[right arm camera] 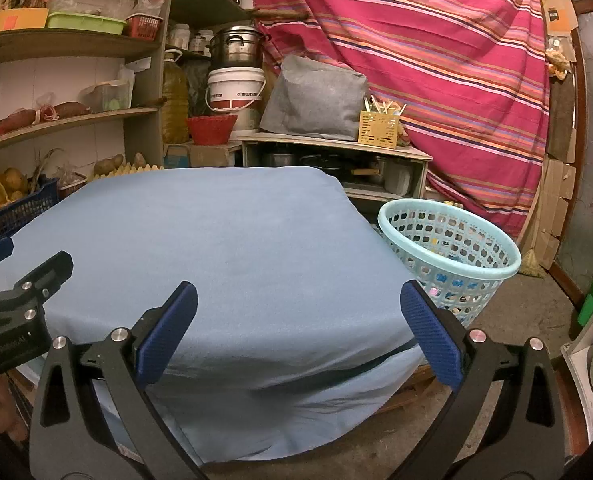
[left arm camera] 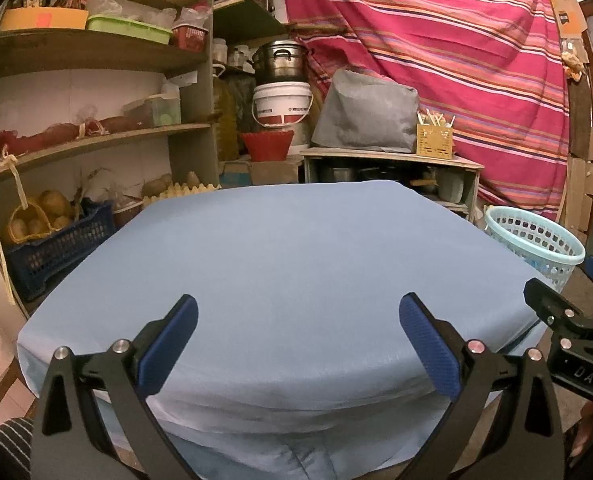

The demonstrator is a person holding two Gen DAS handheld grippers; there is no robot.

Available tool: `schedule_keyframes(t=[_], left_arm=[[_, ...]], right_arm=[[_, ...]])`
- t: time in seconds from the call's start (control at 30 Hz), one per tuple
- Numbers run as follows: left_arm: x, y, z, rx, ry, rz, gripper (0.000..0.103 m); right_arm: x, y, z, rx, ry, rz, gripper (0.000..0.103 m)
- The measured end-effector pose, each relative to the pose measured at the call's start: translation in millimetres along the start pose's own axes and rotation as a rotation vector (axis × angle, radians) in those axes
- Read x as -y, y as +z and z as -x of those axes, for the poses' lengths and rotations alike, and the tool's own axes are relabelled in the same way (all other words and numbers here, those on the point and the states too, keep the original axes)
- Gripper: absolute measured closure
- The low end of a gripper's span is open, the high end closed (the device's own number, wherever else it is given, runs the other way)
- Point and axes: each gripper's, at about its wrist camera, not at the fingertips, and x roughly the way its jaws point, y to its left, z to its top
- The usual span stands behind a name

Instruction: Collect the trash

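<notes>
A smooth pale-blue cloth-covered table fills both views. Beside its right edge, on the floor, stands a round perforated light-blue plastic basket. The left gripper and right gripper, ribbed blue pads spread wide, hold nothing.

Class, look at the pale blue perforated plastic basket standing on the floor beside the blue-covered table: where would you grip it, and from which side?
Grip the pale blue perforated plastic basket by its rolled top rim, coming from above. It stands upright with its mouth open, and its body looks too wide for the open right hand-held gripper. The rim's near arc, clear of the blue-covered table, seems easiest.
</notes>
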Motion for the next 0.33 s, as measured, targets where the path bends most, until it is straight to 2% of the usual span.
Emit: schedule_keyframes(t=[0.33], left_arm=[[2.5,-0.7,1.2,0.000,0.000,0.001,0.005]], right_arm=[[0.8,-0.3,-0.4,0.001,0.000,0.005,0.004]])
